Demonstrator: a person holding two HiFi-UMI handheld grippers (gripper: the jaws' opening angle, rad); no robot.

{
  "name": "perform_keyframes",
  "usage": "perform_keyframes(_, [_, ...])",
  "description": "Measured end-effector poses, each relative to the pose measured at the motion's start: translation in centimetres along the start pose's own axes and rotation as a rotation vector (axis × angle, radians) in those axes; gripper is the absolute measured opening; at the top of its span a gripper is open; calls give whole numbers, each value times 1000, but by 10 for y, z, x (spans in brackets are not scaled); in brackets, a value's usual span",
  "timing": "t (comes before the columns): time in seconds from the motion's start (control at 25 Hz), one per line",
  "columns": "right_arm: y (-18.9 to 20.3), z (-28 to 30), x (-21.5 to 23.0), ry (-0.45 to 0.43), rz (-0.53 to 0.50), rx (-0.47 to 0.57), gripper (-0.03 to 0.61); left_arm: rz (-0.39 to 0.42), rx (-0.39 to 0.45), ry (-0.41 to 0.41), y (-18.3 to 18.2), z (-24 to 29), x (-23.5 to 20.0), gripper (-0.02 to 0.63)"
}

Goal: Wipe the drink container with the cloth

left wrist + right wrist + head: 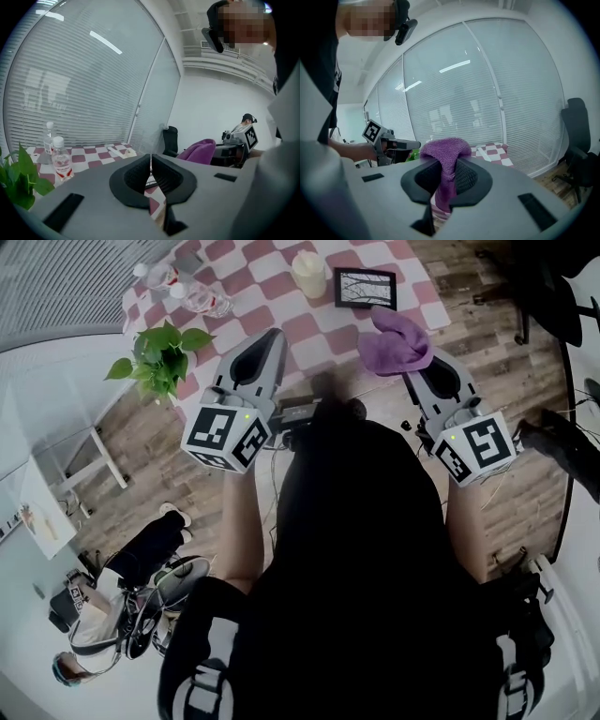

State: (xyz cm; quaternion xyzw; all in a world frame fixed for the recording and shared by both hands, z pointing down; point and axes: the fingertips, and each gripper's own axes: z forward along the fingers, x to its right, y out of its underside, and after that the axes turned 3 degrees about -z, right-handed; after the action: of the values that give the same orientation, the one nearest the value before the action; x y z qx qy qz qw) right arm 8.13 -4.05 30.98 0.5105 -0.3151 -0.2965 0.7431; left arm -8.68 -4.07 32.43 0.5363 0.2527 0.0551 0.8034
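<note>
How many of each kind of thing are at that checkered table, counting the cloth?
Clear bottles: 2
Cream cup: 1
Picture frame: 1
Green plant: 1
Purple cloth, in the right claw: 1
Total: 6

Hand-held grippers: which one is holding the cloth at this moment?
The right hand-held gripper: the purple cloth is pinched between its jaws. The left hand-held gripper is shut on nothing.

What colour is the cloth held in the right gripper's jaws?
Purple. The cloth shows best in the right gripper view.
</note>
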Motion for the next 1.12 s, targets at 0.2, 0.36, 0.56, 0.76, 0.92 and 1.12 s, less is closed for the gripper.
perform_keyframes(0.2, [-1, 22, 0, 26, -2, -15, 54, -43, -68, 47, 25, 19, -23, 37])
perform_keyframes(0.36, [-4, 37, -3, 21, -24, -25, 55, -32, -109, 82, 32, 36, -35, 38])
perform_keyframes(0.56, [3, 48, -4, 28, -3, -28, 54, -5, -132, 91, 29, 54, -50, 38])
perform_keyframes(0.76, [9, 48, 4, 25, 0, -60, 55, -32, -168, 104, 42, 81, -57, 71])
perform_keyframes(0.92, [14, 57, 10, 37, 12, -65, 54, -29, -200, 108, 51, 100, -67, 145])
perform_keyframes(1.12, [21, 63, 17, 43, 23, -84, 55, -8, -217, 76, 67, 126, -75, 194])
